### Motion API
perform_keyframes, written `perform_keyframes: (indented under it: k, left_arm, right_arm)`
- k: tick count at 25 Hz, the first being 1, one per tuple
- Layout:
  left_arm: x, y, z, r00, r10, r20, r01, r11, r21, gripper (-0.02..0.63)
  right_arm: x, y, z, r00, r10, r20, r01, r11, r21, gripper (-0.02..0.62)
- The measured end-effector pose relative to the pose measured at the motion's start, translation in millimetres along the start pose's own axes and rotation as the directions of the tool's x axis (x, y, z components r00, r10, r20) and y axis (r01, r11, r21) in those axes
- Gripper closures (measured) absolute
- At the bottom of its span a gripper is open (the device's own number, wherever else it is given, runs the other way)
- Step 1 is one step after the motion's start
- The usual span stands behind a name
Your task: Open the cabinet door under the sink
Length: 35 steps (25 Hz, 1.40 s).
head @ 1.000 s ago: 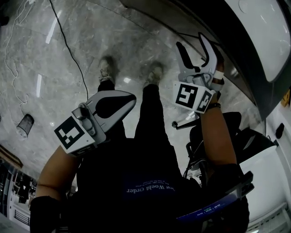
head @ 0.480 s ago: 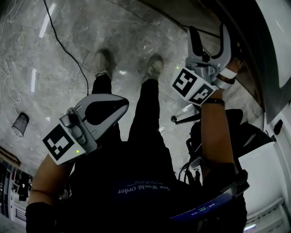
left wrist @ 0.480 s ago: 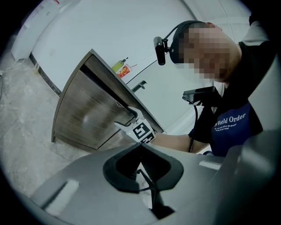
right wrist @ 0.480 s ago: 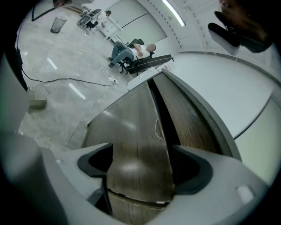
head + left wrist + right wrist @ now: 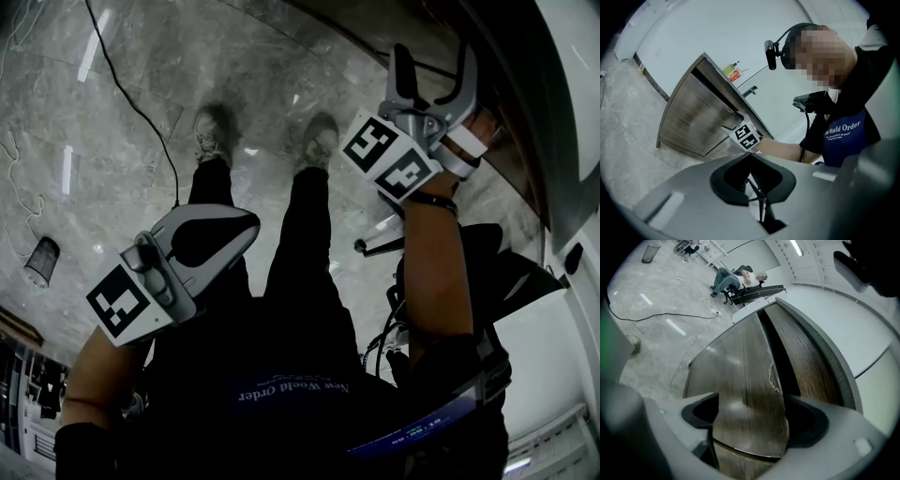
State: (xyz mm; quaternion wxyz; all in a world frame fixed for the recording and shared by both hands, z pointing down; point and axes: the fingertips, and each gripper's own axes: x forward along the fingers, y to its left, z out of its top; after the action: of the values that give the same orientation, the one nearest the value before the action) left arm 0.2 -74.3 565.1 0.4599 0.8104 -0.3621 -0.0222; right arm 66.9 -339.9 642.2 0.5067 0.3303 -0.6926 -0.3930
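Observation:
The wooden cabinet door (image 5: 740, 366) under the white sink counter (image 5: 834, 319) stands ajar, with a dark gap (image 5: 780, 357) between it and the cabinet body (image 5: 813, 366). My right gripper (image 5: 751, 401) is open and its jaws have just been opening; the door's edge lies between them, and the pads are not pressing on it. In the head view the right gripper (image 5: 432, 58) reaches toward the cabinet (image 5: 511, 164) at the upper right. My left gripper (image 5: 246, 221) is shut and holds nothing, low at the left. The left gripper view shows the cabinet (image 5: 693, 117) from the side.
A black cable (image 5: 141, 112) runs across the marble floor, and a small bin (image 5: 42, 261) stands at the far left. A faucet (image 5: 750, 90) and bottles (image 5: 731, 71) are on the counter. A stool's metal frame (image 5: 380, 246) is beside my legs. A person sits in the distance (image 5: 740, 280).
The right gripper's jaws spread wider and it moved up to the cabinet's edge while rolling. The left gripper sank slightly to the lower left, still shut.

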Motion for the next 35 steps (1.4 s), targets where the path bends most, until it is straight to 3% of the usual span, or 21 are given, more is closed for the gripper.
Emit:
perform_keyframes:
  k: [4, 7, 9, 12, 16, 21, 25, 28, 31, 35]
  left_arm:
    - [-5.0, 2.6, 5.4, 1.0, -0.004, 0.011, 0.004, 1.0, -0.005, 0.604]
    - [-8.6, 2.2, 10.7, 1.0, -0.006, 0.03, 0.006, 1.0, -0.008, 0.603]
    - [-11.9, 1.6, 13.0, 0.999, -0.009, 0.039, 0.009, 1.0, -0.007, 0.603]
    - [-14.2, -1.0, 17.8, 0.998, -0.014, 0.053, 0.014, 1.0, -0.003, 0.604]
    - [-16.5, -5.0, 24.3, 0.998, -0.022, 0.066, 0.023, 1.0, -0.008, 0.604]
    - [-18.9, -6.2, 26.8, 0.997, -0.02, 0.071, 0.022, 1.0, -0.016, 0.603]
    - [-16.8, -8.8, 30.0, 0.997, -0.021, 0.071, 0.022, 1.0, -0.021, 0.604]
    - [-17.1, -10.1, 33.5, 0.997, -0.018, 0.075, 0.019, 1.0, -0.018, 0.604]
    - [-21.6, -6.2, 34.1, 0.997, -0.012, 0.074, 0.014, 1.0, -0.027, 0.603]
    - [-23.8, -3.4, 41.3, 0.996, -0.005, 0.086, 0.007, 0.999, -0.031, 0.603]
  right_arm:
    - [-9.6, 2.2, 3.7, 0.987, 0.159, -0.017, -0.158, 0.986, 0.045, 0.161]
    - [-22.7, 3.9, 5.3, 0.947, 0.322, -0.011, -0.32, 0.943, 0.09, 0.163]
    - [-31.6, 4.8, 7.1, 0.898, 0.44, -0.009, -0.437, 0.893, 0.107, 0.166]
    - [-44.0, 4.0, 10.0, 0.796, 0.605, -0.016, -0.599, 0.79, 0.129, 0.175]
    - [-63.4, 4.2, 16.3, 0.663, 0.748, 0.005, -0.741, 0.656, 0.145, 0.198]
    - [-92.9, 9.6, 29.5, 0.536, 0.842, 0.052, -0.838, 0.525, 0.148, 0.311]
    - [-106.2, 9.6, 33.8, 0.474, 0.876, 0.088, -0.874, 0.457, 0.163, 0.323]
    - [-111.6, 6.5, 37.6, 0.438, 0.89, 0.126, -0.89, 0.409, 0.203, 0.372]
    - [-118.0, 10.3, 47.6, 0.382, 0.908, 0.169, -0.912, 0.341, 0.228, 0.43]
    - [-122.2, 17.1, 58.0, 0.307, 0.927, 0.216, -0.94, 0.259, 0.222, 0.458]
